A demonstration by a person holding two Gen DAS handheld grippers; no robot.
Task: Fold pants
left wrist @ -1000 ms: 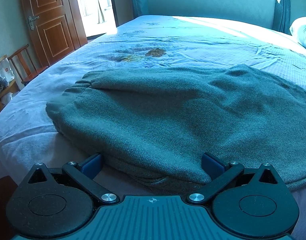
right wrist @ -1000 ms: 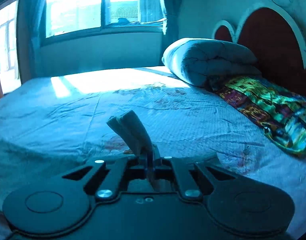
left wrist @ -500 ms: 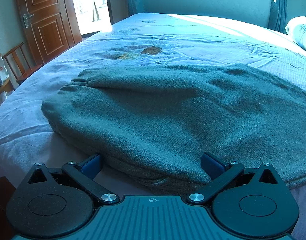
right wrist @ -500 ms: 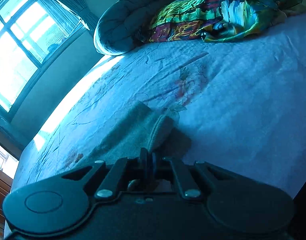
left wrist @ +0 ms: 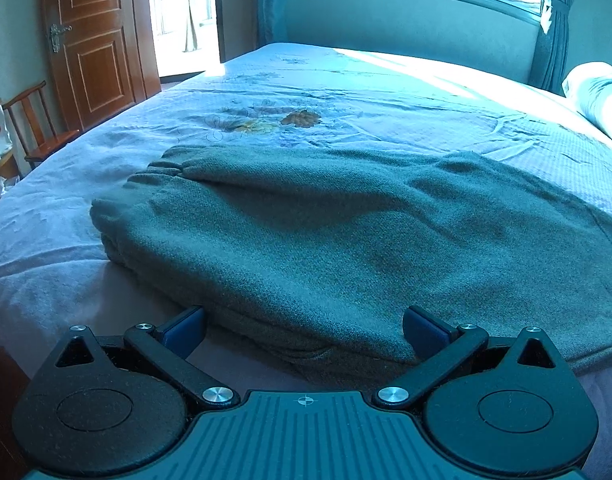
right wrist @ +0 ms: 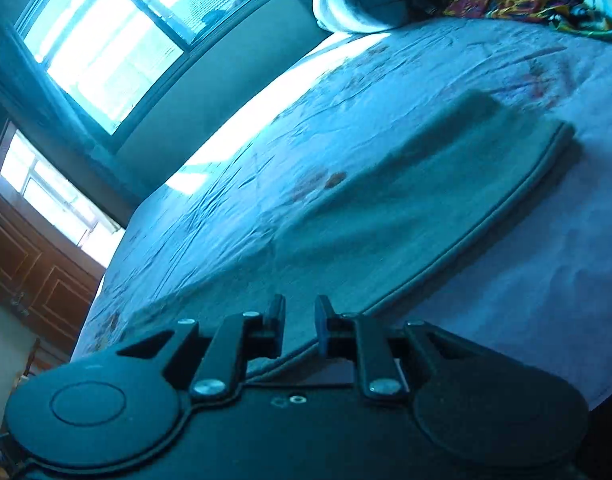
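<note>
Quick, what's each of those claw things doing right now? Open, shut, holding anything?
Left gripper: open wide, holding nothing, at the pants edge.
Right gripper: jaws opening, gripping nothing.

Home bedroom: bed (left wrist: 346, 92), pillow (left wrist: 598, 92), wooden door (left wrist: 94, 44).

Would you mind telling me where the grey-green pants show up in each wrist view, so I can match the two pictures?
Left wrist view: the pants fill the middle, lying flat on the bed sheet, their near edge between the open left gripper fingers.
Right wrist view: the pants run from bottom centre to upper right, their edge by the opening right gripper, unpinched.
Shared landmark: the wooden door.
</note>
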